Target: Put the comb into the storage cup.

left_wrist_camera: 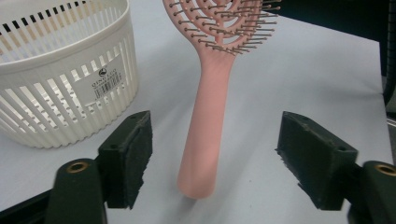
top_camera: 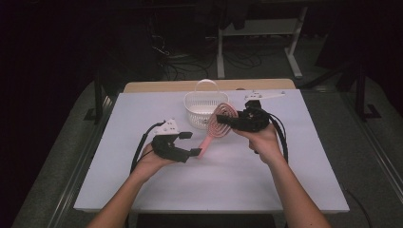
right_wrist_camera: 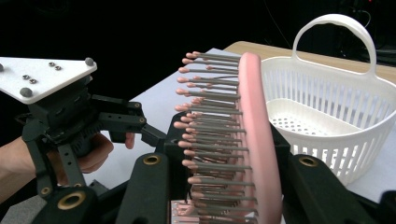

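White tabletop (top_camera: 285,180) spreads across a dark room, with a wooden edge at its far side and cables and table legs on the floor beyond; a white slatted basket (top_camera: 203,108) stands near the far edge; the pink brush (top_camera: 219,124) slants in the air just beside it, head high; the right gripper (top_camera: 227,120) is clenched on the brush head, bristles between its jaws; the left gripper (top_camera: 190,143) stands released, its jaws spread either side of the handle end without touching it.
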`<state>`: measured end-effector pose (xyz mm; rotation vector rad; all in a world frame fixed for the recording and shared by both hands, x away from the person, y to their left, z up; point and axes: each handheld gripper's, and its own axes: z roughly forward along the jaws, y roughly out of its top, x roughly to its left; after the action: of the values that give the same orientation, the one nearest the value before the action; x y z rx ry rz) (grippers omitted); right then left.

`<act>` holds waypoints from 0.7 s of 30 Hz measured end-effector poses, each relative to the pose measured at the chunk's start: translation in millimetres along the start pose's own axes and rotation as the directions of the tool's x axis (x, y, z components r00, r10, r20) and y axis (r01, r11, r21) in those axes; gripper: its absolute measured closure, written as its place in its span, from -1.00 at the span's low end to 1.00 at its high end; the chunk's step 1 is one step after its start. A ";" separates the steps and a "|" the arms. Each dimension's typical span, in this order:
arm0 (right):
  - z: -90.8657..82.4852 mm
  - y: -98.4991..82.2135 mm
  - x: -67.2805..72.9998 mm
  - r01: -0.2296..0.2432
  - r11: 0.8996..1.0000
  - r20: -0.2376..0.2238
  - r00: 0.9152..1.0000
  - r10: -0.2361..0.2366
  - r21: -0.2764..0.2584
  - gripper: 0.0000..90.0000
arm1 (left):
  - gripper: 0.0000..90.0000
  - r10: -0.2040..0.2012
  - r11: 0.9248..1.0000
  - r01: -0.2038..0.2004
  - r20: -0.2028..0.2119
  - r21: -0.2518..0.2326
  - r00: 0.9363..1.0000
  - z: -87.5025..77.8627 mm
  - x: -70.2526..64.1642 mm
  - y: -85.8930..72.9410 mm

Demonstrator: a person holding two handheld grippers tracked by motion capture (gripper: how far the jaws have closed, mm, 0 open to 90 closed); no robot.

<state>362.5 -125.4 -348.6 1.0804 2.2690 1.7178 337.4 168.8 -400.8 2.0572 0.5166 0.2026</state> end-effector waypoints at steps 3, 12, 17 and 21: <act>-0.7 0.3 -0.1 0.002 1.000 -0.001 1.000 -0.002 -0.003 0.40 | -0.63 0.006 1.000 -0.005 -0.013 0.024 1.000 -2.5 0.2 -4.3; -5.4 1.0 -3.1 0.008 1.000 0.007 1.000 -0.008 -0.018 0.40 | -0.97 -0.014 0.998 0.015 -0.016 0.058 1.000 -11.5 4.0 -19.6; -7.5 1.3 -4.7 0.005 1.000 0.008 1.000 -0.005 -0.024 0.40 | -1.00 -0.019 0.998 0.019 -0.012 0.062 1.000 -17.6 5.9 -27.2; -8.7 1.4 -5.5 0.007 1.000 0.008 1.000 -0.007 -0.028 0.40 | -1.00 -0.025 0.997 0.026 -0.014 0.068 1.000 -22.4 7.0 -34.7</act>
<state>363.1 -135.4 -346.0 1.0700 2.2342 1.7346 326.3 204.6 -419.3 2.1161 0.5644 0.1861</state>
